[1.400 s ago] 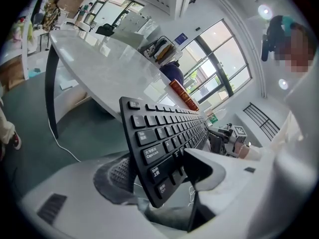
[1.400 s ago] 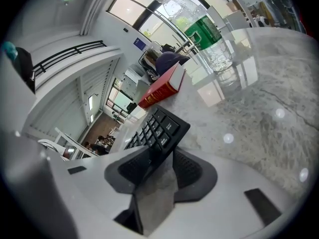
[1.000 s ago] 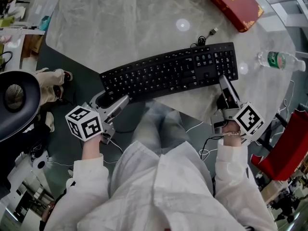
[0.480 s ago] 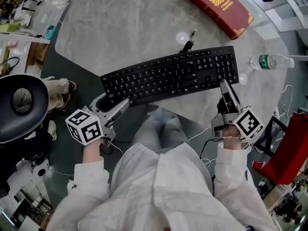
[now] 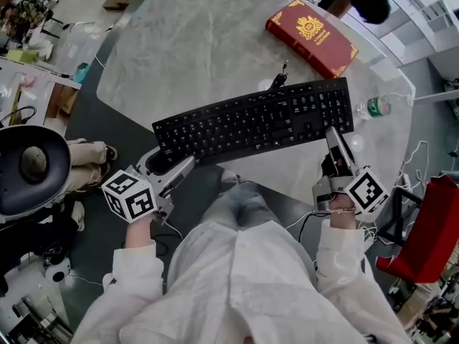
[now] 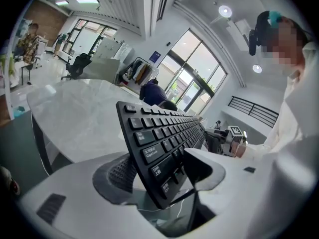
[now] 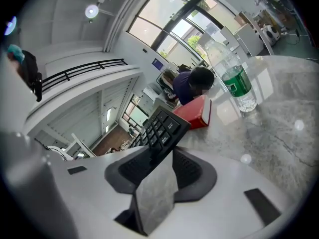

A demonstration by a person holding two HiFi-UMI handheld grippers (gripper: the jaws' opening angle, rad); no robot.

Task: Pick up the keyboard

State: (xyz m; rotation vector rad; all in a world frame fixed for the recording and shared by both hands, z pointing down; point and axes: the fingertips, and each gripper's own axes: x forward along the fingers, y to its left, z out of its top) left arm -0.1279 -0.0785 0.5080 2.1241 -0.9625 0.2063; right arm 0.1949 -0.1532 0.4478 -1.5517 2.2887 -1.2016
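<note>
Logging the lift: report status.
Left tool, right tool shut on ends of black computer keyboard. Keyboard tilted. Red hardcover book, clear plastic bottle beyond, not blocking.

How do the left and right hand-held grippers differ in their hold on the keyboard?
Left hand-held gripper clamps the keyboard at its Caps Lock corner; right hand-held gripper clamps the number-pad corner. Left comes in slanted; right points nearly straight ahead. Shared: both shut on it.

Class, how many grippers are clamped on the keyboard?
2: the left gripper at the left end of the keyboard, the right gripper at its right end. No others are in view.
</note>
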